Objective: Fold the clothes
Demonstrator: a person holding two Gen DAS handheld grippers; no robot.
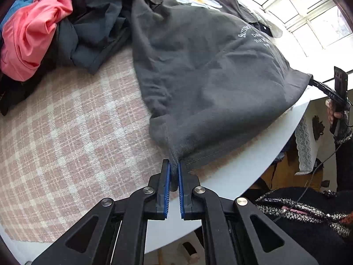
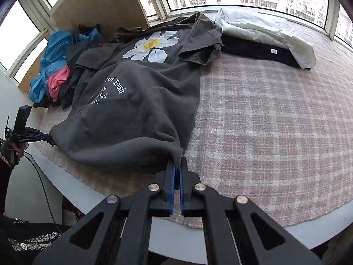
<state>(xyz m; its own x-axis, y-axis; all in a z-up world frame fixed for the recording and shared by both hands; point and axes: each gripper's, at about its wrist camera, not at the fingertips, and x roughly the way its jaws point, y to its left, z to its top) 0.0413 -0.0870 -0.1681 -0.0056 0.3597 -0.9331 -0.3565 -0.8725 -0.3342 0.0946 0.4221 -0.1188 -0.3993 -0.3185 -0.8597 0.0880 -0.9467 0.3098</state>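
Observation:
A dark grey T-shirt [image 1: 209, 70] with a white daisy print [image 2: 150, 46] and white lettering lies on the pink checked cloth, its hem pulled toward the table's near edge. My left gripper [image 1: 173, 163] is shut on one hem corner. The right gripper [image 2: 177, 163] is shut on the other hem corner. Each gripper also shows in the other's view: the right gripper [image 1: 315, 83] at the shirt's far corner, the left gripper [image 2: 47, 137] at the left edge. The hem hangs slack between them, just above the cloth.
A heap of pink [image 1: 33, 37], blue and dark clothes [image 2: 53, 66] lies beyond the shirt's left side. A folded black and white stack [image 2: 264, 37] sits by the windows. The checked cloth [image 2: 275, 121] covers a white table [image 1: 242, 172], and a person's sleeve [image 1: 308, 216] is close to its edge.

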